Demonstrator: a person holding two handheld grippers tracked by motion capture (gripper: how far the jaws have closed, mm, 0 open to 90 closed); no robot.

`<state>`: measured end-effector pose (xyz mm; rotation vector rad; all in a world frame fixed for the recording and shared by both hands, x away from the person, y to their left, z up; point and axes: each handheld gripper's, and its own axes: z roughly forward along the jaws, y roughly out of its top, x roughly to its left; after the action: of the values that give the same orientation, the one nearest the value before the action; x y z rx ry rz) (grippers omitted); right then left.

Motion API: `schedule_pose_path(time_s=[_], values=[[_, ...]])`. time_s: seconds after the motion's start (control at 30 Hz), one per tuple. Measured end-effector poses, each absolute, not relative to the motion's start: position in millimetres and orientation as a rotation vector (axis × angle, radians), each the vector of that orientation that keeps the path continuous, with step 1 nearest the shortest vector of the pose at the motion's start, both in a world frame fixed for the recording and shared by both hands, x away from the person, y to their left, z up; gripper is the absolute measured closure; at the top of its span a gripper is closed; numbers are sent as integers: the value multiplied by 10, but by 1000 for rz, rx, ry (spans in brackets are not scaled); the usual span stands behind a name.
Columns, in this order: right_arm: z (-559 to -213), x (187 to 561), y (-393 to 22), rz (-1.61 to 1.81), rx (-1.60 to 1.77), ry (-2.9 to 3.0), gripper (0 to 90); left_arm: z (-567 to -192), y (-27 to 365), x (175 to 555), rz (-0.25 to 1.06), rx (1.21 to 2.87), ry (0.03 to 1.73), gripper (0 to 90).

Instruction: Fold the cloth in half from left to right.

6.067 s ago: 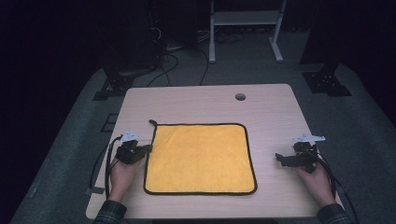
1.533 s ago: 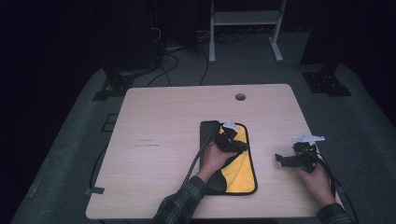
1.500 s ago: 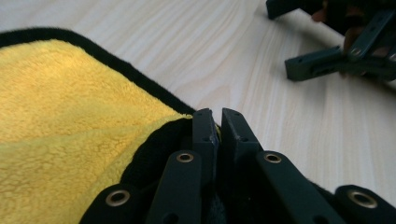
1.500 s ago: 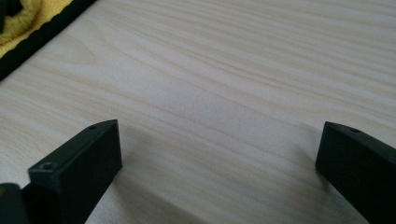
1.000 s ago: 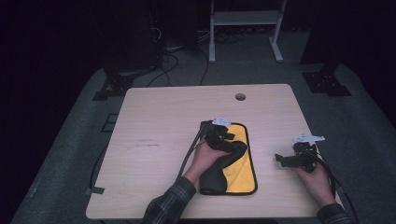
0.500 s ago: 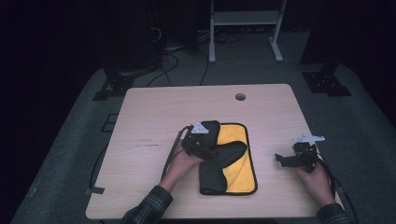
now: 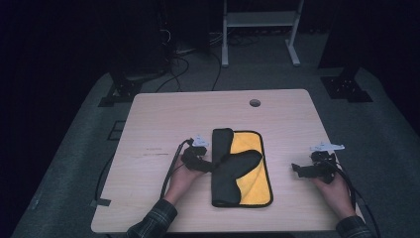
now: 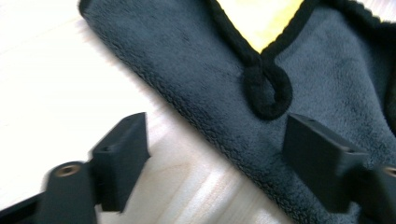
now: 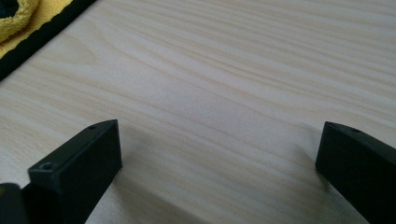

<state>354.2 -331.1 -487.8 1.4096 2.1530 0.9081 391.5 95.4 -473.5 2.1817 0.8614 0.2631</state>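
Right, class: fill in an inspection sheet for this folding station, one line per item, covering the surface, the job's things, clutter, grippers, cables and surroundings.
Surface: pale wooden table with a round hole near its far edge.
Job's things: yellow cloth with black trim, folded over so its dark grey underside faces up on the left part.
Clutter: nothing seen.
Grippers: left gripper at the cloth's left edge, jaws apart, one over the dark side, one over bare wood, nothing clamped; they have just been closing. Right gripper open over bare wood, right of the cloth.
Cables: black cable trailing from the left gripper; more on the floor behind.
Surroundings: dark room, white stand beyond the table.
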Motion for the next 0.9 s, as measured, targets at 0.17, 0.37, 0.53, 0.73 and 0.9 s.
schedule_pose_path(time_s=[0.17, 0.37, 0.53, 0.73, 0.9], values=[[-4878, 3542, -3311, 908, 1410, 2153, 0, -4749, 906, 3838, 301, 2197, 831, 375], [-4878, 3541, -3310, 908, 1411, 2153, 0, -4737, 859, 3778, 293, 2202, 813, 575], [-4878, 3541, -3310, 909, 1411, 2153, 0, -4725, 824, 3752, 250, 2213, 804, 783], [-4878, 3541, -3311, 909, 1410, 2153, 0, -4699, 801, 3713, 251, 2242, 798, 837], [-4879, 3542, -3312, 908, 1406, 2153, 0, -4683, 888, 3612, 207, 2250, 790, 837]])
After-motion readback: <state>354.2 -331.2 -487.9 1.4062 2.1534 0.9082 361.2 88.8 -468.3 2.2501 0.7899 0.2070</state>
